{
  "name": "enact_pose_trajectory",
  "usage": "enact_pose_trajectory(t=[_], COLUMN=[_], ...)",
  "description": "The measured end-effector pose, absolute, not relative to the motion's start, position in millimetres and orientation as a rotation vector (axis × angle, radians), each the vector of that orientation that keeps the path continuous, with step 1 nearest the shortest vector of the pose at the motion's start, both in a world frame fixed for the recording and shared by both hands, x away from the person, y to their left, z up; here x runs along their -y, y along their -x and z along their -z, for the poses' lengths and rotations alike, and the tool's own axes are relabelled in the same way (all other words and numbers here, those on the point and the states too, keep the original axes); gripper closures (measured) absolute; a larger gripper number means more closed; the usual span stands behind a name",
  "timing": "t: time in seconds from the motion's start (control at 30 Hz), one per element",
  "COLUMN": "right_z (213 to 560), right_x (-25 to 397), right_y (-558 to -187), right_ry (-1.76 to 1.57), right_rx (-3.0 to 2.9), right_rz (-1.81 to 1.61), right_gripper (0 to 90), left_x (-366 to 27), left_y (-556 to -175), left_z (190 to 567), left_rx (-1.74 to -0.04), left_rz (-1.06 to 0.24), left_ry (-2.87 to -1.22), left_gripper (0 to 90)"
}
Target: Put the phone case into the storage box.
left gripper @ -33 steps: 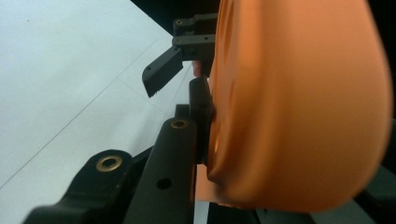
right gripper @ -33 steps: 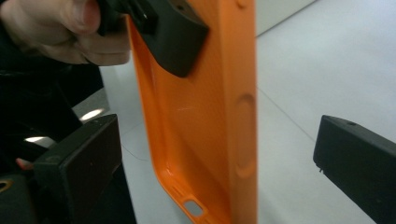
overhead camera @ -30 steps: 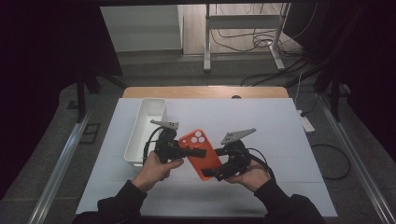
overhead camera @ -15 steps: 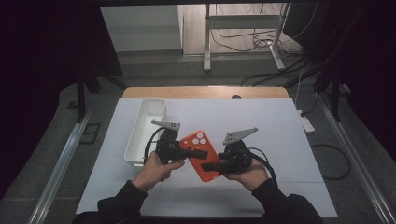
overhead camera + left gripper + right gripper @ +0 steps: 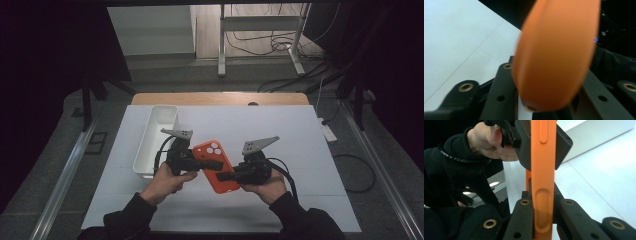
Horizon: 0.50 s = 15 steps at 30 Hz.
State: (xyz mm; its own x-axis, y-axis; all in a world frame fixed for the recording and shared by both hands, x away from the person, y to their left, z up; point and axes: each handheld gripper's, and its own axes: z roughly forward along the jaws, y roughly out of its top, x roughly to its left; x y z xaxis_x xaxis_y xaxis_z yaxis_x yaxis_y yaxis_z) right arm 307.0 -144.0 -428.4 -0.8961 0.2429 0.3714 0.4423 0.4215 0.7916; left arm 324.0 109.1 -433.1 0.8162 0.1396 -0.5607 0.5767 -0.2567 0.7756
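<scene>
Orange phone case point(image 5: 216, 166) clamped by both left tongs point(image 5: 204, 163) and right tongs point(image 5: 225, 176), above worktop point(image 5: 300, 150) near its front edge.

Orange phone case point(image 5: 543, 182) edge-on, jaws clamping it

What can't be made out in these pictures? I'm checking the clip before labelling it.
- Orange phone case: its underside faces the table in the high view; in the left tongs' view its near end is blurred.
- White bin: its floor is too small and pale to judge in the high view.
- Right tongs: their tips pass behind the case edge in their own view.
- Left tongs: their contact faces are hidden by the case.
</scene>
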Motion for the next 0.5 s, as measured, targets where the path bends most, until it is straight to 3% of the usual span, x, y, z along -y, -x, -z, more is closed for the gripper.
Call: enact_pose_trajectory(t=[0.23,0.47,0.5], right_z=[428.0,429.1,429.2], right_x=[145.5,146.5,147.0], right_y=[-307.2,-307.5,-307.8], right_ry=[0.643,0.687,0.695], right_rx=[2.499,2.546,2.556], right_rz=[1.476,1.467,1.466], right_gripper=[85.0,84.8,84.8], left_x=[-110.6,-113.4,-113.8], left_y=[-320.8,-319.1,-318.7], left_z=[427.7,423.6,423.0], left_rx=[-0.587,-0.64,-0.647], left_rz=[0.282,0.136,0.118], left_ry=[-1.874,-1.921,-1.927], left_gripper=[50.1,26.1,26.1])
